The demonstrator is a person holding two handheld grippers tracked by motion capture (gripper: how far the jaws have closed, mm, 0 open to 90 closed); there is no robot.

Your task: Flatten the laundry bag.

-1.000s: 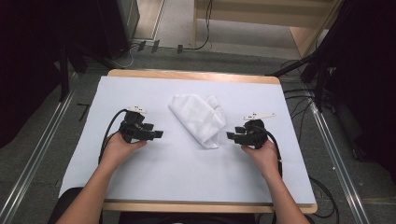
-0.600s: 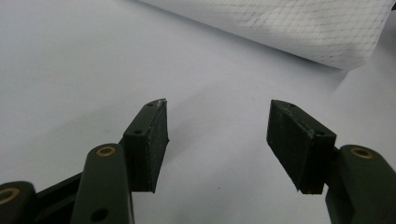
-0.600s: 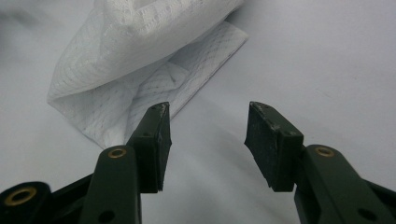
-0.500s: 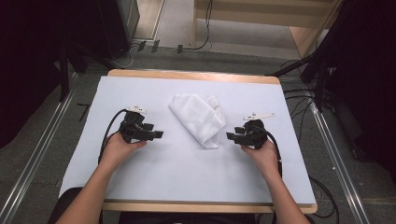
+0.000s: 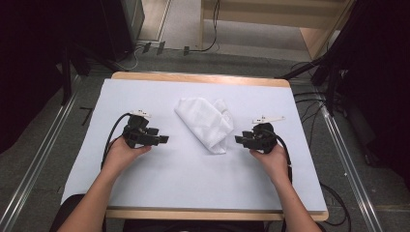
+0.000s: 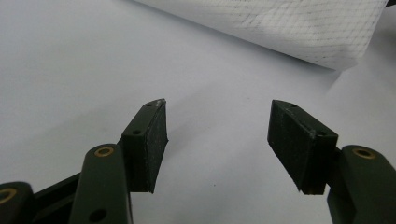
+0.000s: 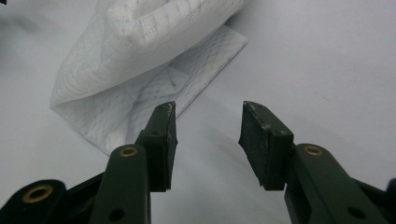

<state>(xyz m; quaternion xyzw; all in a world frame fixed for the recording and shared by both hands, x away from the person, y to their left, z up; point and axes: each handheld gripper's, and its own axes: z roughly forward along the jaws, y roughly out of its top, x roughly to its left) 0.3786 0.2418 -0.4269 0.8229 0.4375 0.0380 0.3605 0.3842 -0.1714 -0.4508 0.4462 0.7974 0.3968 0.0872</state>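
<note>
One cloth [image 5: 205, 123] is lying between two grippers: the left gripper [image 5: 164, 139] and the right gripper [image 5: 238, 139] are both gaping wide, holding nothing.

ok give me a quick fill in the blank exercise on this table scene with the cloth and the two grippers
1. The white cloth lies crumpled on the table, ____ the two grippers.
2. The left gripper has its jaws ____, with nothing held.
3. The right gripper holds ____ in its jaws.
4. The table's cover is pale, and its far edge is bare ____.

Missing words: between; open; nothing; wood
</note>
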